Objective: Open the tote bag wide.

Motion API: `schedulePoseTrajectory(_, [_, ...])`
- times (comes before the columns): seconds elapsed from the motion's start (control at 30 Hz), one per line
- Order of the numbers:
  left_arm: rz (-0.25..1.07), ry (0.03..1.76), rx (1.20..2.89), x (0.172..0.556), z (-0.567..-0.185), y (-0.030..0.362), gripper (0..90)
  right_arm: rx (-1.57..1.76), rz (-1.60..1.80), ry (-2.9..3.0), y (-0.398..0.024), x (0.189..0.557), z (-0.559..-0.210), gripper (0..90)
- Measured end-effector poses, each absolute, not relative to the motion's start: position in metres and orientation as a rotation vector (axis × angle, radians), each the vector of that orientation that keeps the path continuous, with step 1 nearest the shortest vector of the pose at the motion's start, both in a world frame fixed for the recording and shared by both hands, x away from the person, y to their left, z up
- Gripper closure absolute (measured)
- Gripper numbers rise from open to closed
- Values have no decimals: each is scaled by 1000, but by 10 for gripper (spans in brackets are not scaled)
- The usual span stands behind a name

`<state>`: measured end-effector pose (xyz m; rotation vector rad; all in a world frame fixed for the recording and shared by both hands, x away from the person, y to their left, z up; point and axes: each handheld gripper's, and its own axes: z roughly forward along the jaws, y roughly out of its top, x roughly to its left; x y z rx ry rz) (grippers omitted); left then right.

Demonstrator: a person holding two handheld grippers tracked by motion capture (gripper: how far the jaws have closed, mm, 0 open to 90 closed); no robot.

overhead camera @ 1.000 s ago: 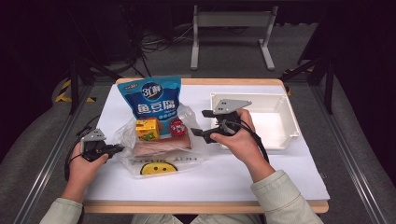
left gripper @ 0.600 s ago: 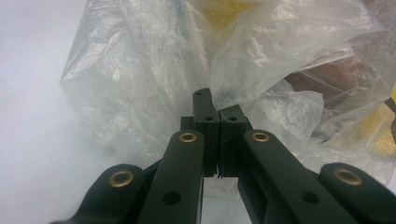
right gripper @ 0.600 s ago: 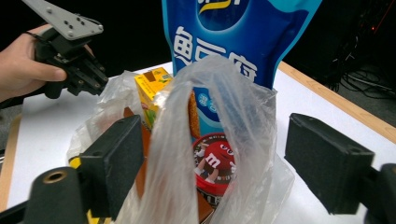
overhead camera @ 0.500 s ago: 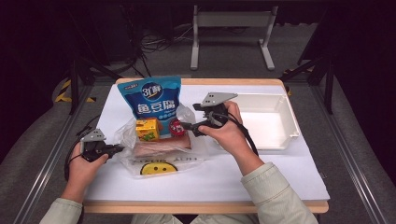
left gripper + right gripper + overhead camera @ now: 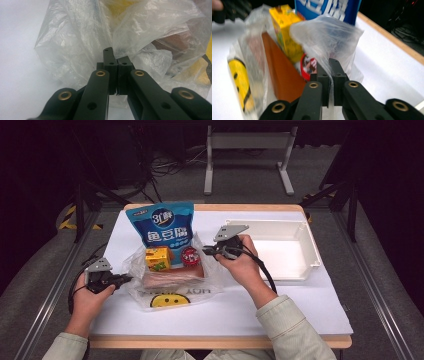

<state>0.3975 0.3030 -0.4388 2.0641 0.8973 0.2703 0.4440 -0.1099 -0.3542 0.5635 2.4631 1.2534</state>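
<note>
In the high view, the plastic bag [image 5: 172, 272] lay near the table's [image 5: 300, 305] front-left, bare room behind it. The left gripper [image 5: 116, 71] clenched its film. The right gripper [image 5: 331, 75], having just closed, pinched film.

"鱼豆腐" on blue pouch [image 5: 161, 227]

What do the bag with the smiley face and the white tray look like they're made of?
The bag looks like thin clear plastic film: it crinkles, catches glare, and the yellow carton shows through it. The tray seems to be rigid white plastic with a smooth, matte finish and straight moulded walls, though coated metal can't be ruled out.
</note>
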Motion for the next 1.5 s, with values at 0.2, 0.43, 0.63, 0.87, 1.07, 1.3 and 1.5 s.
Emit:
schedulePoseTrajectory(0.2, [274,901,2062,398,-439,302,887,546,1157,2507,-108,440,-369,894])
schedulePoseTrajectory(0.43, [273,900,2061,398,-440,304,885,587,1096,2558,-112,435,-390,894])
schedulePoseTrajectory(0.63, [262,908,2063,398,-440,303,885,637,1093,2598,-120,427,-404,894])
schedulePoseTrajectory(0.87, [263,904,2064,398,-440,303,884,660,1083,2624,-128,417,-416,894])
schedulePoseTrajectory(1.07, [260,910,2066,399,-442,303,881,677,1081,2638,-133,411,-422,894])
schedulePoseTrajectory(1.3, [245,928,2067,400,-444,304,881,713,1039,2666,-139,407,-429,894])
schedulePoseTrajectory(1.5, [230,965,2075,403,-450,304,885,726,1021,2686,-142,405,-434,894])
